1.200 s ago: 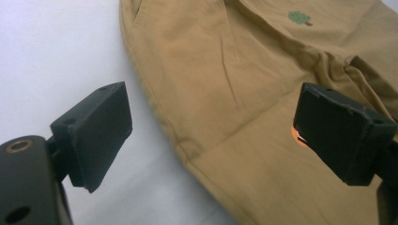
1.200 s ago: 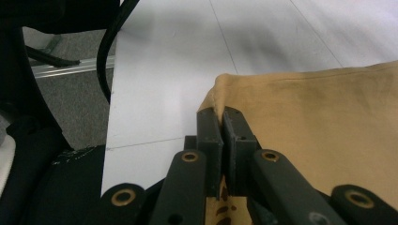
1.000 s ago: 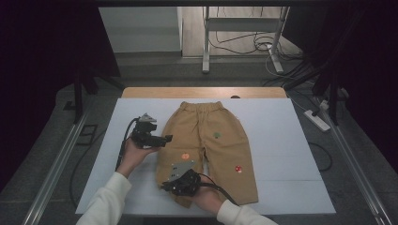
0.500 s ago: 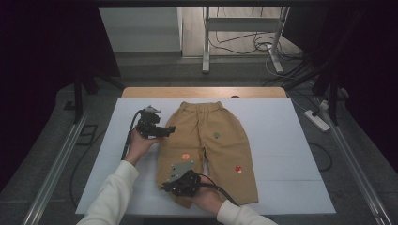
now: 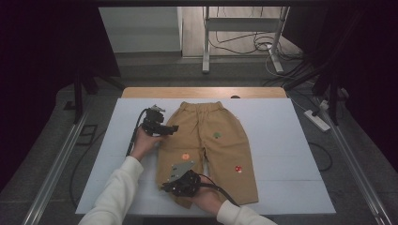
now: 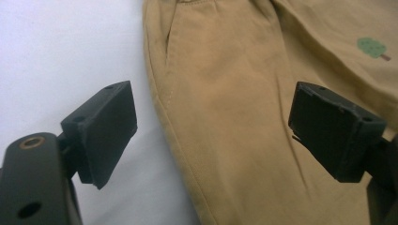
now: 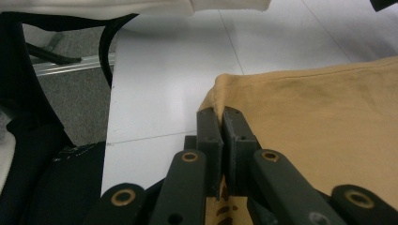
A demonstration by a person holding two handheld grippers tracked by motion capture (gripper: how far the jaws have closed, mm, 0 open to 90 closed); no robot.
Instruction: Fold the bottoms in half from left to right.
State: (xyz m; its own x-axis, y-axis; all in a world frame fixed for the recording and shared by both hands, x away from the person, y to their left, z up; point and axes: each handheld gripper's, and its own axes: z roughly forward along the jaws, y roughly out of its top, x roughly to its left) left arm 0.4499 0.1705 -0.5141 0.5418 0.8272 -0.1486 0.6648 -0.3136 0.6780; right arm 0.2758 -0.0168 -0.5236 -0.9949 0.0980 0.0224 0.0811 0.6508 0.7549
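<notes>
Tan trousers (image 5: 209,150): hem corner hidden inside right gripper (image 7: 221,123), jaws clamped; left gripper (image 6: 211,129) jaws wide, empty, above the hip edge; white surface (image 5: 281,140) around.

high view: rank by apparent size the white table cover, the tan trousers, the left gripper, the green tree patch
1. white table cover
2. tan trousers
3. left gripper, open beside the trousers' hip edge
4. green tree patch

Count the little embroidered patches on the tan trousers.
3 show in the high view on the trousers: a green tree patch high on the far leg, an orange patch on the near leg, a red patch lower down. The right tool may hide more.
</notes>
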